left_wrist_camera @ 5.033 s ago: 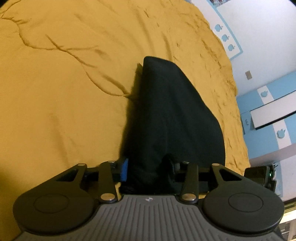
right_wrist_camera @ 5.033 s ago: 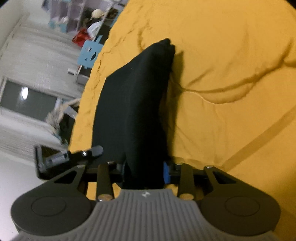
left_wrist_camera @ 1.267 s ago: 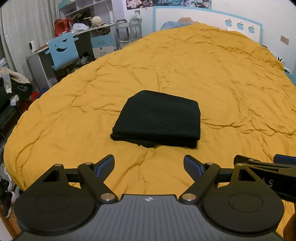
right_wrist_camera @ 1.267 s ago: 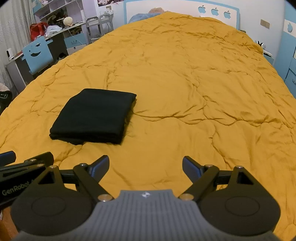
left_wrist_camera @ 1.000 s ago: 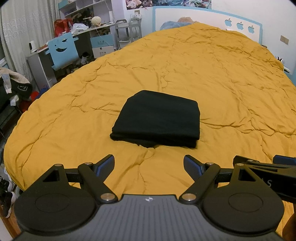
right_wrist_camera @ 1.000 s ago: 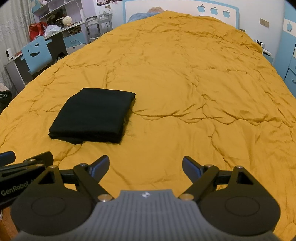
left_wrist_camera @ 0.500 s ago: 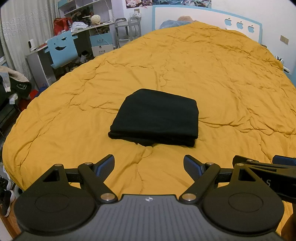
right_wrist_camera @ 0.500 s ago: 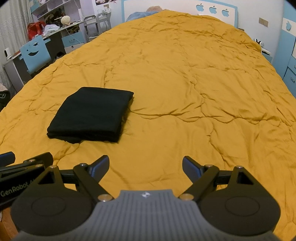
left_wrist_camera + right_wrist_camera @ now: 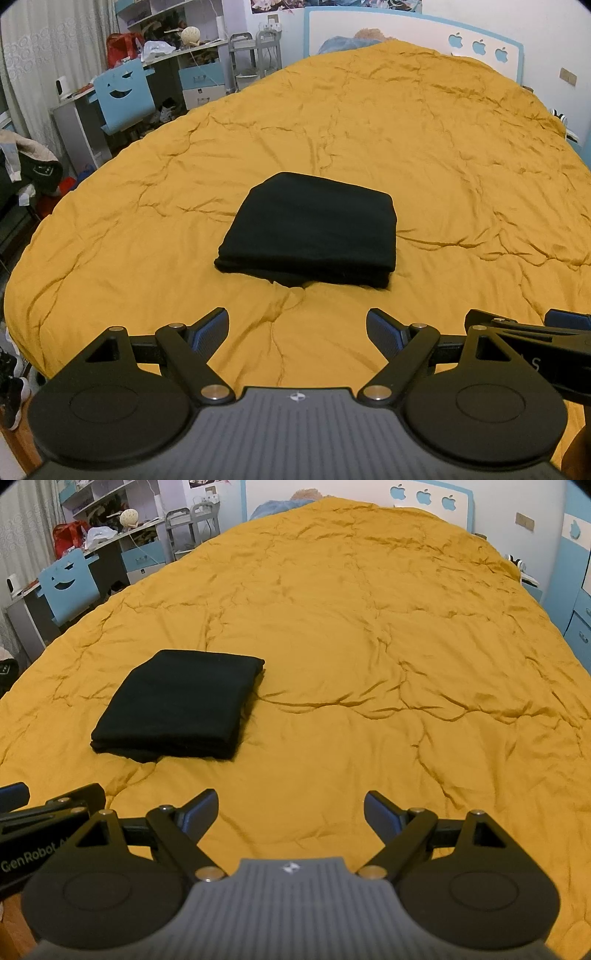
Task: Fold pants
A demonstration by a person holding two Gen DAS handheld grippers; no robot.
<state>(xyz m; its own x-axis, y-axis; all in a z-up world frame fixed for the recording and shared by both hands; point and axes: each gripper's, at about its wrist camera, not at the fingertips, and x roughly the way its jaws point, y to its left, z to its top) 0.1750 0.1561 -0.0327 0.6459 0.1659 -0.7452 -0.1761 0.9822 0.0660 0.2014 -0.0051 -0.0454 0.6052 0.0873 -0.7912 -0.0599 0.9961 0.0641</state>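
Note:
The black pants (image 9: 314, 229) lie folded into a flat rectangular stack on the mustard-yellow bedspread (image 9: 461, 155). In the right wrist view the pants (image 9: 181, 701) sit left of centre. My left gripper (image 9: 297, 328) is open and empty, held back from the stack near the bed's front edge. My right gripper (image 9: 290, 812) is open too, with nothing between its fingers, to the right of the stack. Each gripper shows at the edge of the other's view: the right one (image 9: 532, 332), the left one (image 9: 48, 805).
A desk with a blue smiling chair (image 9: 123, 94) and cluttered shelves stands left of the bed. A blue-trimmed headboard (image 9: 476, 40) with apple shapes is at the far end. Blue drawers (image 9: 580, 627) stand at the right. Shoes (image 9: 11, 391) lie on the floor at lower left.
Five seconds ago both grippers were shut on the hanging pants. Since then the pants have lain folded on the bed with both grippers open; over the last second the views barely shift.

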